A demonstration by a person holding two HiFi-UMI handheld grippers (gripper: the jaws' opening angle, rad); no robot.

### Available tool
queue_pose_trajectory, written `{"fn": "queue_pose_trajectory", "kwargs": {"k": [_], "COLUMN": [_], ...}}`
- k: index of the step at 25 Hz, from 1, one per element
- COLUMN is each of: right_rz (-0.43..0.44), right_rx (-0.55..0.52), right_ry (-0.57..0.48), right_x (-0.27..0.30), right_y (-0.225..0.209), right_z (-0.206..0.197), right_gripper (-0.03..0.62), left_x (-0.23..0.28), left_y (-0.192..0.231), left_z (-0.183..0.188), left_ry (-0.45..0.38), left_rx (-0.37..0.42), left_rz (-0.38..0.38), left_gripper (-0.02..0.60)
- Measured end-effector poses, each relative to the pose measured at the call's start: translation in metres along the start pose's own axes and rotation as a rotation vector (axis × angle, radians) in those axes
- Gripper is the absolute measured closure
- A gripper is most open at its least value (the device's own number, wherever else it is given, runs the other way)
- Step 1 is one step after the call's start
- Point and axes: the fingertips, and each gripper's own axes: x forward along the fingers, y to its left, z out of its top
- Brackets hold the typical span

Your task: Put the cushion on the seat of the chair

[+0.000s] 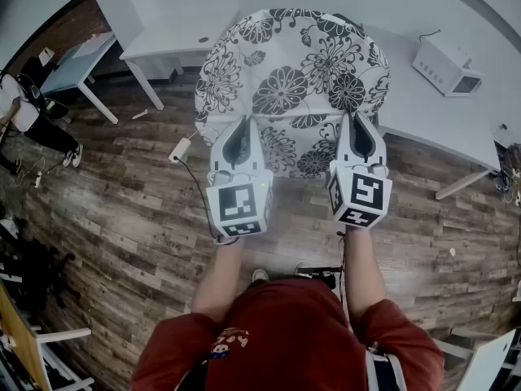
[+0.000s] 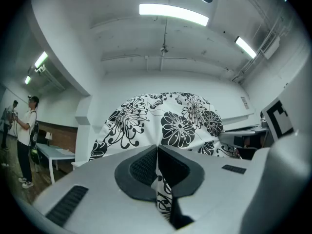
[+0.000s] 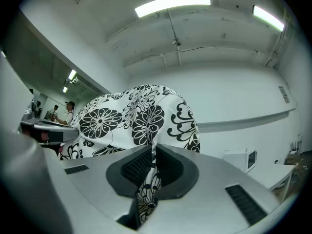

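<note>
Here I see a rounded, soft fabric cushion point(image 1: 293, 88), white with black flowers, pinched at its edge by left gripper point(image 1: 238, 149) and right gripper point(image 1: 361, 141).

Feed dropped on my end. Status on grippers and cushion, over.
Left gripper shut on cushion, near edge. Right gripper shut on same edge. Cushion held up off the floor. Chair seat not visible; white table beyond.

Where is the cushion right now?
Head view centre: the floral cushion is held off the wooden floor, its near edge clamped by the left tool and right tool, with a white table beyond it.
</note>
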Motion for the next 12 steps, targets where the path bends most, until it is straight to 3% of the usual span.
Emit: {"fn": "queue_pose_trajectory", "kwargs": {"k": [12], "right_rz": [-0.014], "right_rx": [-0.014], "right_ry": [-0.006], "right_x": [-0.0015], "right_y": [0.0006], "right_z": [-0.0002], "right_gripper": [0.551], "left_x": [-0.0004], "left_y": [0.0002], "left_z": [-0.0016], "left_ry": [-0.016], "left_rx": [-0.010], "left_rz": [-0.008], "left_gripper": [0.552]}}
